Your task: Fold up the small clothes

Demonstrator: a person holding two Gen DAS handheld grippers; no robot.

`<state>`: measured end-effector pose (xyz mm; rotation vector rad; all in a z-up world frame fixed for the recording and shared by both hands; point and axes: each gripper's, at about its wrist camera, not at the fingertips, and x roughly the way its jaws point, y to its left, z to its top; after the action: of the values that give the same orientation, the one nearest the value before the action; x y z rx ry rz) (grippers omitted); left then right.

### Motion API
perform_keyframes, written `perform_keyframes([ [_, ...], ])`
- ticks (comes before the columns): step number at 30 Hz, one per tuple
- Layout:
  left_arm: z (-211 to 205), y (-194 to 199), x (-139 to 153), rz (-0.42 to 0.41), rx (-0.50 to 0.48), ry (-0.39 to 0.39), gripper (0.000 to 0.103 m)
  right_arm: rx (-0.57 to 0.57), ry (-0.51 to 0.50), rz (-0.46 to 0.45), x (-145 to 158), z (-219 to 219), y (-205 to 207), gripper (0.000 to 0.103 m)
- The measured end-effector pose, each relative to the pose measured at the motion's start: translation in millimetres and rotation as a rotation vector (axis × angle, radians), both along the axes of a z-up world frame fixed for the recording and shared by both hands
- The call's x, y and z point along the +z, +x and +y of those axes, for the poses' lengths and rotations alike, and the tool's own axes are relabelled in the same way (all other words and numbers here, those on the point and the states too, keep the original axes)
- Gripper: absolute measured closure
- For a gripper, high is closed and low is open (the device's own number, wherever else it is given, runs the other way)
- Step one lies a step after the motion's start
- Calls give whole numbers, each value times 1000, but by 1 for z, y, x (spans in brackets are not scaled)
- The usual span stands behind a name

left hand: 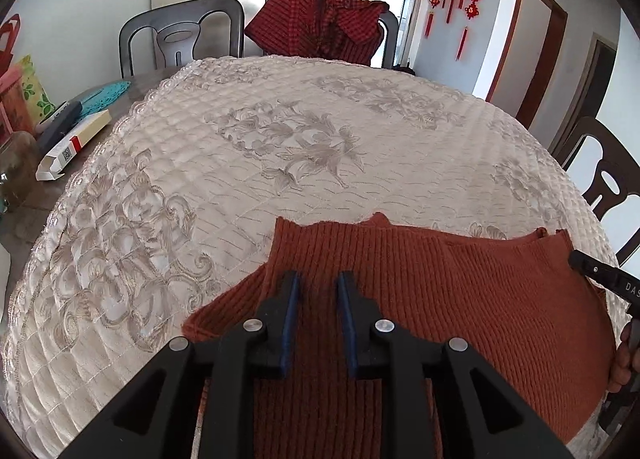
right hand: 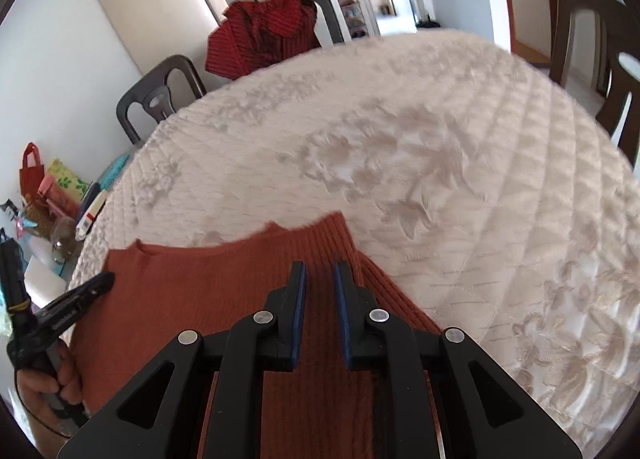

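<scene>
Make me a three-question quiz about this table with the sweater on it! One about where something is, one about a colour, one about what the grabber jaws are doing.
1. Where does the red checked garment hang?
A. over a chair back beyond the table
B. on the quilted cloth
C. under the sweater

2. What colour is the ribbed sweater?
A. sky blue
B. rust orange
C. white

3. How do the left gripper jaws stand?
A. clamped on the sweater
C. holding a box
B. apart, above the sweater

Answers:
1 A, it drapes the chair behind the far table edge.
2 B, the knit is rust orange against the cream quilted cloth.
3 B, sweater ribs show in the gap between the blue pads.
</scene>
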<state>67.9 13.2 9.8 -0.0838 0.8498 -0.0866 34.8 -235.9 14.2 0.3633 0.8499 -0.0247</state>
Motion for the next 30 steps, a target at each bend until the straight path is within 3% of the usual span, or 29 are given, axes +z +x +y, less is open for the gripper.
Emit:
perform_keyframes([
  [10, 2, 2, 0, 1, -18, -32, 74, 9, -4, -15, 0, 0, -1, 88],
  [14, 8, -12, 13, -32, -27, -47, 73, 27, -32, -14, 10, 11, -7, 88],
  [19, 42, -43, 29, -114, 21, -119, 55, 157, -42, -76, 26, 49, -33, 88],
  [25, 82, -51, 6, -29, 81, -218, 50, 353, -50, -111, 26, 104, -56, 88],
  [28, 79, -47, -6, 12, 42, -311, 50, 414, -63, -82, 13, 122, -52, 88],
  [30, 74, -43, -9, 13, 14, -331, 50, 413, -77, -53, 5, 126, -43, 88],
])
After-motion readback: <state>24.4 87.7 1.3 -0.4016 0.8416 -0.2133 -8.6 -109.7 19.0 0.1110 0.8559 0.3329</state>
